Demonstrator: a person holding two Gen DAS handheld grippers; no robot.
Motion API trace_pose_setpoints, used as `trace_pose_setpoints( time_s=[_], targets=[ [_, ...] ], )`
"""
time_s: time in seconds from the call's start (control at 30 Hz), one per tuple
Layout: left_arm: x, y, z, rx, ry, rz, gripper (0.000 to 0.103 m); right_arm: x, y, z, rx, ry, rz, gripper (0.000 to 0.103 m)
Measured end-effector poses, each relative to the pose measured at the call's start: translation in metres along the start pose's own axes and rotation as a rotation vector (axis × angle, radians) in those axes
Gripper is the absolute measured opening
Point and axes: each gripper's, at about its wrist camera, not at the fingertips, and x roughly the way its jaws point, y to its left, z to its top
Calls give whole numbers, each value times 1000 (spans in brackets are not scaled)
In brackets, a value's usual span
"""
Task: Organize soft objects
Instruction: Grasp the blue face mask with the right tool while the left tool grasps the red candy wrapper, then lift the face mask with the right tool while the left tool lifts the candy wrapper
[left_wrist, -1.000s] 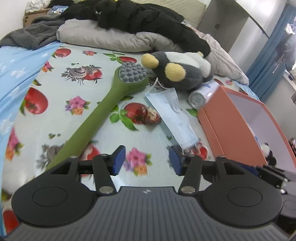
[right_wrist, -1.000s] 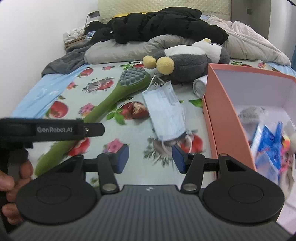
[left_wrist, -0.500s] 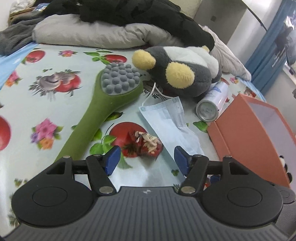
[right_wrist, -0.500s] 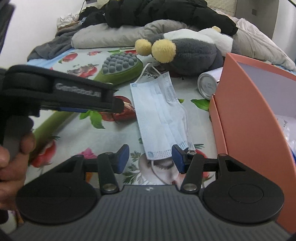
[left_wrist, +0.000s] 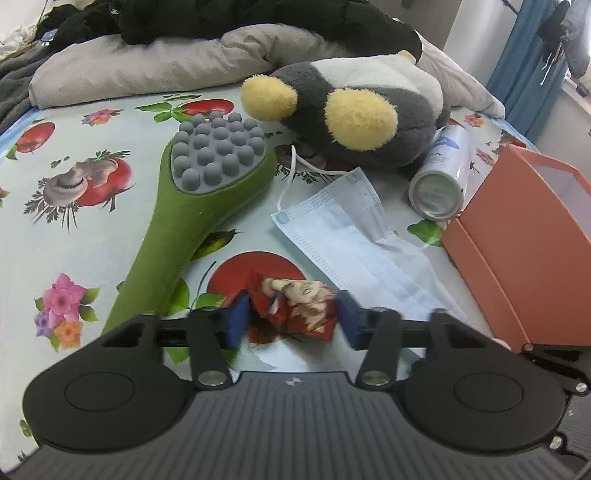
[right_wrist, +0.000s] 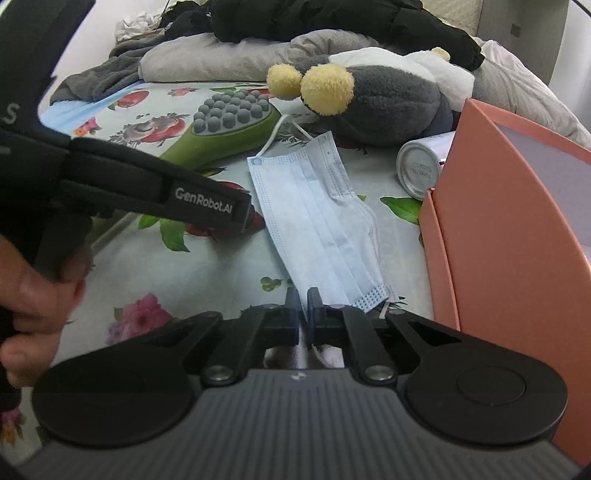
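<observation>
Orange box (right_wrist: 517, 236) walls off right; massager (left_wrist: 207, 206) blocks left; sheet (right_wrist: 207, 273) btw free.

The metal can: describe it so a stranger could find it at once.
Start at the orange box on the flowered sheet. Off its far corner, below the grey plush toy, lies the can on its side. It alone is shiny, hard and cylindrical.

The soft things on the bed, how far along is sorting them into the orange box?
Done: little shows; the orange box interior is mostly out of view. In hand: the right gripper has just closed its jaws on the face mask corner; the left gripper jaws have been closing around the small red printed packet. Left: the plush toy lies on the bed.
</observation>
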Motion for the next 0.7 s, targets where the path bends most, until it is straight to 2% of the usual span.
trace_pose_setpoints(
  time_s=[0.07, 0.37, 0.7],
  targets=[
    [-2, -2, -1, 9, -8, 11, 47, -5, 1, 0, -4, -9, -3, 5],
    [-42, -1, -17, -61, -33, 6, 46, -41, 7, -5, -24, -49, -6, 5],
    [-106, -3, -66, -153, -25, 12, 47, -92, 24, -38, -70, -35, 28, 5]
  ],
)
